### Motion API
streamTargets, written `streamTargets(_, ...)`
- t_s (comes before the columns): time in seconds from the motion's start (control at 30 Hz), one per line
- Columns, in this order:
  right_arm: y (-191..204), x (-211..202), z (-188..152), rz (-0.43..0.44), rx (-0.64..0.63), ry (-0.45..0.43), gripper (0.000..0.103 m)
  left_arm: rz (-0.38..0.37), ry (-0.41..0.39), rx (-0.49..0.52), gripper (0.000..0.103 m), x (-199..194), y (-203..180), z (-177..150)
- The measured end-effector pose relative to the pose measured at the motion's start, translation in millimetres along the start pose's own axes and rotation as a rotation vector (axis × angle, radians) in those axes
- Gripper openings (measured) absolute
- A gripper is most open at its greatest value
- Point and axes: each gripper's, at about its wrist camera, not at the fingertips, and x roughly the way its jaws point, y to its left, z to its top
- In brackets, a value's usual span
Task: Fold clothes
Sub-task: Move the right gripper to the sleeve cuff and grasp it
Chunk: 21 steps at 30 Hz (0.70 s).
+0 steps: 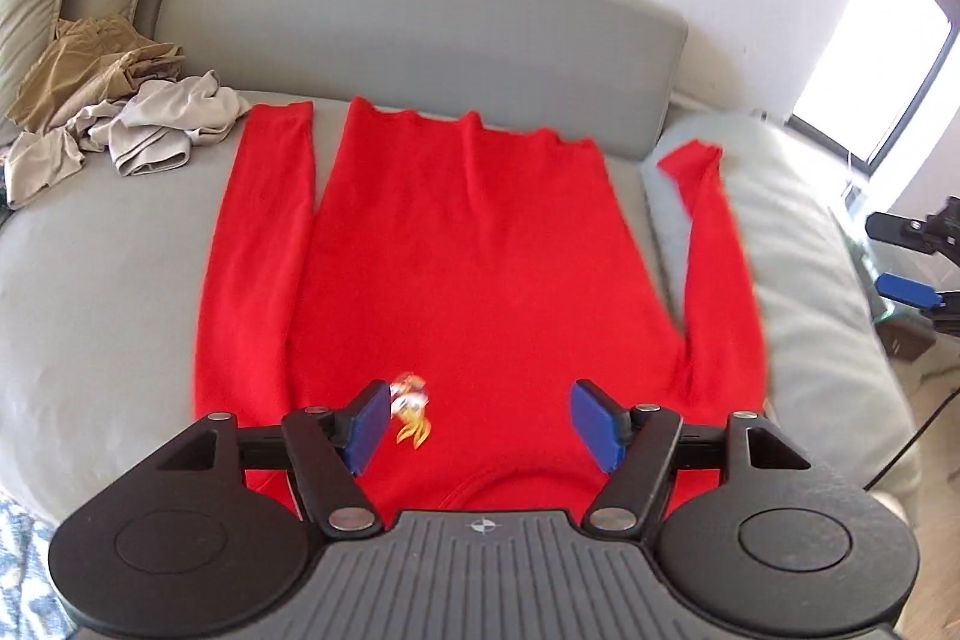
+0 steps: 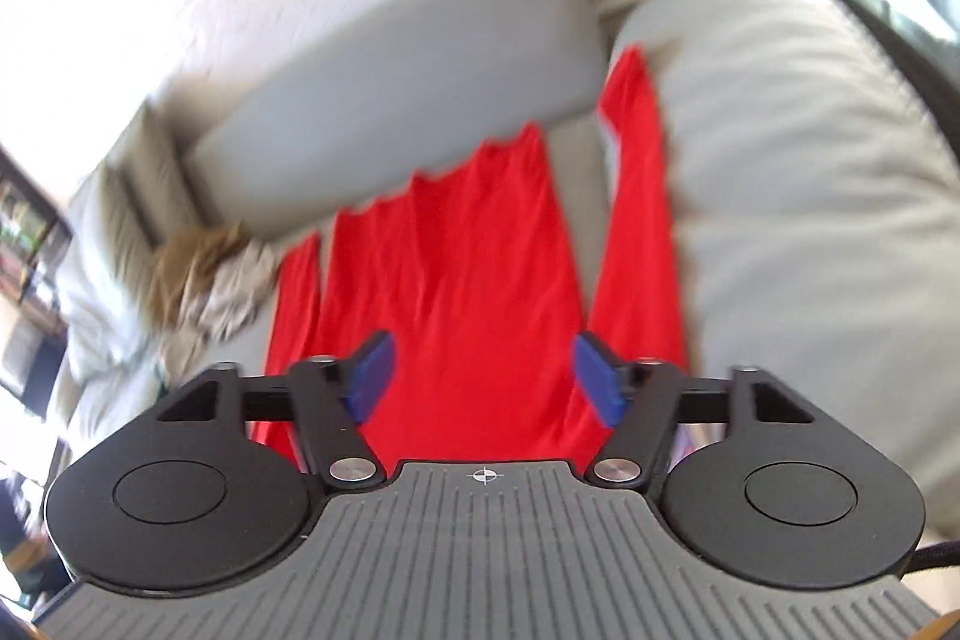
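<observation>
A red long-sleeved shirt lies spread flat on the grey sofa seat, collar toward me, hem toward the backrest. A small printed logo sits near its chest. Its left sleeve lies straight; its right sleeve runs up onto a cushion. My left gripper hovers open and empty above the collar area. My right gripper is open and empty above the shirt, and also shows at the right edge of the left wrist view. The right wrist view is motion-blurred.
A pile of tan and beige clothes lies at the sofa's far left. A large light cushion lies at the right, under the sleeve. The backrest and a white wall stand behind. A window is at the right.
</observation>
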Motion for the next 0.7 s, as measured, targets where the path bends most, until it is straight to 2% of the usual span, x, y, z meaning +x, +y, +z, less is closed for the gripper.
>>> streamTargets(0.1, -24.3, 24.1, 40.3, -0.014, 0.094, -0.076, 0.078, -0.056, 0.018, -0.049, 0.066, 14.4, -11.2, 14.8)
streamTargets(0.23, -59.5, 90.7, 90.3, -0.005, 0.234, -0.087, 0.056, -0.174, 0.059, -0.129, 0.065, 43.6, -25.8, 39.2)
streamTargets(0.27, -67.2, 110.8, 101.3, -0.020, 0.256, -0.088, 0.053, -0.200, 0.059, -0.141, 0.065, 52.3, -30.0, 46.1)
streamTargets(0.4, -84.5, 182.3, 144.4, -0.104, 0.225, -0.083, 0.053, -0.243, 0.049, -0.171, 0.065, 88.6, -44.1, 64.9)
streamTargets(0.5, -101.9, 232.0, 169.0, -0.149, 0.215, -0.035, 0.057, -0.266, 0.052, -0.209, 0.064, 118.3, -48.7, 78.1)
streamTargets(0.63, -121.8, 283.5, 183.9, -0.159, 0.200, 0.020, 0.060, -0.294, 0.073, -0.237, 0.064, 146.5, -54.0, 81.5)
streamTargets(0.7, -122.2, 303.0, 183.4, -0.161, 0.133, 0.026, 0.060, -0.298, 0.086, -0.236, 0.064, 153.8, -56.1, 81.6)
